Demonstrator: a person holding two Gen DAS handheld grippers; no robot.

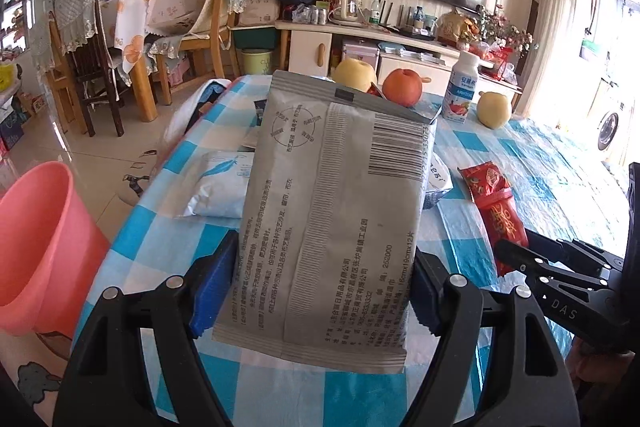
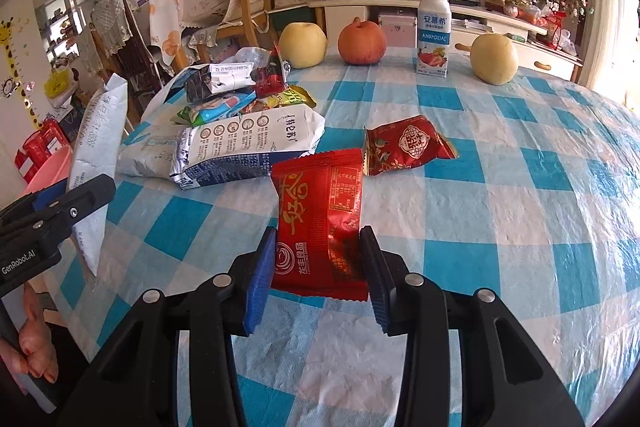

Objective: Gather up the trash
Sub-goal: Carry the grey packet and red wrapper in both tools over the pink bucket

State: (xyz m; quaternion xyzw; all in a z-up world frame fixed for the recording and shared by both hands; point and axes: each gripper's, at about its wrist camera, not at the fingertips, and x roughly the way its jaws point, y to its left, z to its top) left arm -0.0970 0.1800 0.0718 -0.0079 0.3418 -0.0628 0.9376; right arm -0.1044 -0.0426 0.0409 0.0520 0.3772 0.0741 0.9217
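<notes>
Over checked tablecloth (image 2: 480, 187): left gripper (image 1: 316, 291) clamped limp grey packet (image 1: 332, 211) sidewise; right gripper (image 2: 318, 267) pinched light, crinkly red wrapper (image 2: 320, 223) at lower end.

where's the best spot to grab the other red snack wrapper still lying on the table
Take the red snack wrapper by its crimped right end, coming from above on the open tablecloth side. It lies flat and empty, and the milk carton crowds its left.

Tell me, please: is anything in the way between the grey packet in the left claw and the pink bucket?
Nothing visible blocks it. The grey packet is held above the checked tablecloth, and the pink bucket stands open beside the table edge, to the left in the left wrist view. Only bare cloth lies between them.
</notes>
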